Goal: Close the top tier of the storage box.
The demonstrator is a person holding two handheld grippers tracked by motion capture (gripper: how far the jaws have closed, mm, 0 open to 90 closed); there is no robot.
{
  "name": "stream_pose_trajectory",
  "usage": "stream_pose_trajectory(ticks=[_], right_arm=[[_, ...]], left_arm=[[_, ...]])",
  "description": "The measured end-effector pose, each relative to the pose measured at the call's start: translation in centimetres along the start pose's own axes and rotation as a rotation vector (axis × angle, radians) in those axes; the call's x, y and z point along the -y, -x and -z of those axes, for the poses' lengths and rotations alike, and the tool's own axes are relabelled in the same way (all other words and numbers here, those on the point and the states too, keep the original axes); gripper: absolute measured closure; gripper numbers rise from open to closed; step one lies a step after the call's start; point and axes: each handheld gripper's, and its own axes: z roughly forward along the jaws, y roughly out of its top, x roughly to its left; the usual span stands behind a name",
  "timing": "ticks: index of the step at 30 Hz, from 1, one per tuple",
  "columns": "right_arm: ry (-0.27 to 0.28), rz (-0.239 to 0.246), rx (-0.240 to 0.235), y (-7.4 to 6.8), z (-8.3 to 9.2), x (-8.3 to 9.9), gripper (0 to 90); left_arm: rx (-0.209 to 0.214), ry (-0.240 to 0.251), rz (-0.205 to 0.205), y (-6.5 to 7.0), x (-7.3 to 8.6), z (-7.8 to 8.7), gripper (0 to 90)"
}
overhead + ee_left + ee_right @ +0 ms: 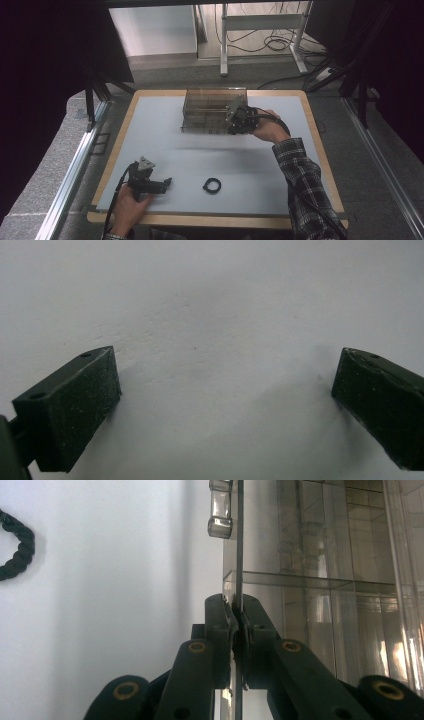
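Note:
A clear acrylic box (210,107) with several compartments stands at the back middle of the white mat. My right gripper (233,129) is at its front right corner. In the right gripper view the right gripper (236,607) is shut on a thin clear panel (239,555) of the box, seen edge-on, with a small clear handle (220,511) farther along it. A black ring (211,185) lies on the mat near the front; the black ring (15,545) sits apart from the box. My left gripper (167,183) rests at the front left, and the left gripper (227,390) is open over bare mat.
The white mat (175,155) covers a table with a wooden rim (215,220). Behind the table stand a white frame's legs (223,50) and loose cables (277,42) on the floor. A metal rail (75,165) runs along the left side.

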Motion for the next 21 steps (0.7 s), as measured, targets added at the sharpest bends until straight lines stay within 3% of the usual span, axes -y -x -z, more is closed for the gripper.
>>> stream_pose_trajectory(ticks=[21], right_arm=[[-0.012, 0.022, -0.012, -1.01, -0.22, -0.24, 85.3]], left_arm=[[0.0, 0.0, 0.0, 0.0, 0.0, 0.0, 0.0]])
